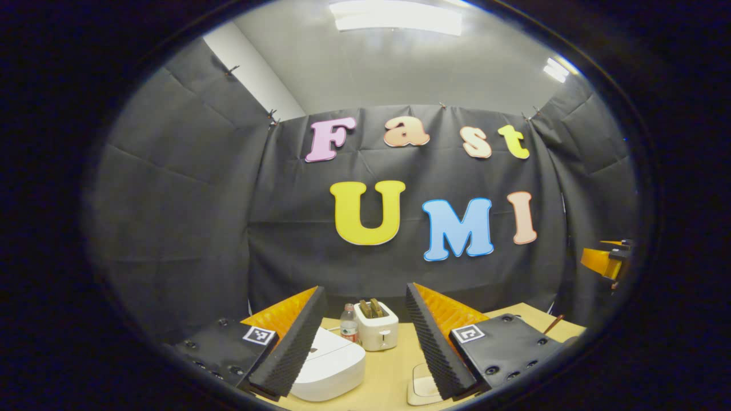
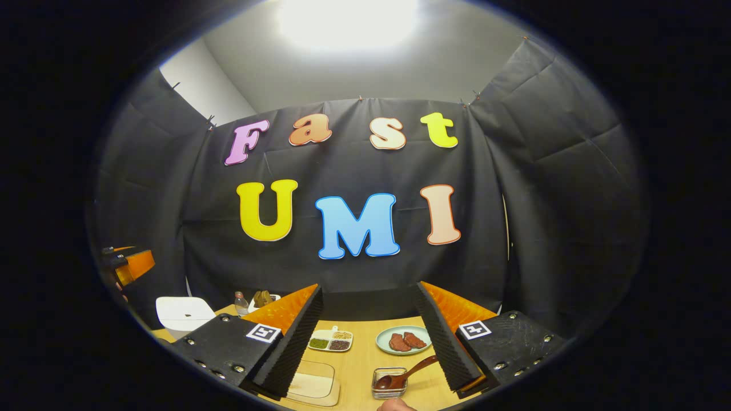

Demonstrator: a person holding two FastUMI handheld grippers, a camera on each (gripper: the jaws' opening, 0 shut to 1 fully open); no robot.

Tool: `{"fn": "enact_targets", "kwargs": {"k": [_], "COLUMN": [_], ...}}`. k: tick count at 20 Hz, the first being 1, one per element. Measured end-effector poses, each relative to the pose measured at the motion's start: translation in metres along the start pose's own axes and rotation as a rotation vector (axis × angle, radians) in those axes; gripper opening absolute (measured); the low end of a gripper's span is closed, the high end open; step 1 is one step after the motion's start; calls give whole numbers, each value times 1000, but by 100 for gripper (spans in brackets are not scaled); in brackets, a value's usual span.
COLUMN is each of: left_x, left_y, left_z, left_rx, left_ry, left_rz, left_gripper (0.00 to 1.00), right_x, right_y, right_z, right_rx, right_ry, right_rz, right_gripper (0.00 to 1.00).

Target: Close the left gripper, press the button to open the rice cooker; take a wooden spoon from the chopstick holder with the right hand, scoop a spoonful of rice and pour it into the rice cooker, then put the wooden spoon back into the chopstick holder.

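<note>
Left hand-held gripper (image 1: 365, 331): fingers spread, empty, above counter (image 1: 394, 371). Rice cooker (image 1: 328, 365): lid down, beneath its left finger, just in front of toaster (image 1: 376, 325). Right hand-held gripper (image 2: 368, 337): released, empty. Wooden spoon (image 2: 402, 377): resting in glass holder (image 2: 389, 383), in front of plate (image 2: 402, 341).

We see the booth lit from above: in the left gripper view a ceiling light panel (image 1: 396, 16) shows as a bright strip with a second light (image 1: 555, 69) near the right edge, while in the right gripper view the overhead light (image 2: 347, 20) blows out into white glare. The ceiling reads pale grey, the cloth walls dark and matte with soft creases. The wooden table (image 2: 360, 365) is evenly lit, shadows faint. Fisheye bending curves the walls toward the rim, where we find the picture dim and slightly soft.
</note>
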State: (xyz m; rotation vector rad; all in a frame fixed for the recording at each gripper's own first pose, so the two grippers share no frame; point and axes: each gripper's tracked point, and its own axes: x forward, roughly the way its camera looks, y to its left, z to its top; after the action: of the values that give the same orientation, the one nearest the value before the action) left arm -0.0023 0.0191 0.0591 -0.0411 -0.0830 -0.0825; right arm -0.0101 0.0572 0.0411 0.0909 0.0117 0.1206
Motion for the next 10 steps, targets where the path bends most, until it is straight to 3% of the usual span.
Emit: {"fn": "enact_targets", "kwargs": {"k": [4,10], "left_x": [-6,3], "left_y": [-17,-19], "left_z": [10,6], "left_rx": [43,3], "left_ry": [-35,-10], "left_rz": [-28,-22], "left_gripper": [99,97], "right_x": [-3,-8], "right_y": [3,12], "right_z": [3,7], "right_rx": [-17,-53], "right_ry": [-26,-43], "right_rz": [0,18], "right_gripper": [97,98]}}
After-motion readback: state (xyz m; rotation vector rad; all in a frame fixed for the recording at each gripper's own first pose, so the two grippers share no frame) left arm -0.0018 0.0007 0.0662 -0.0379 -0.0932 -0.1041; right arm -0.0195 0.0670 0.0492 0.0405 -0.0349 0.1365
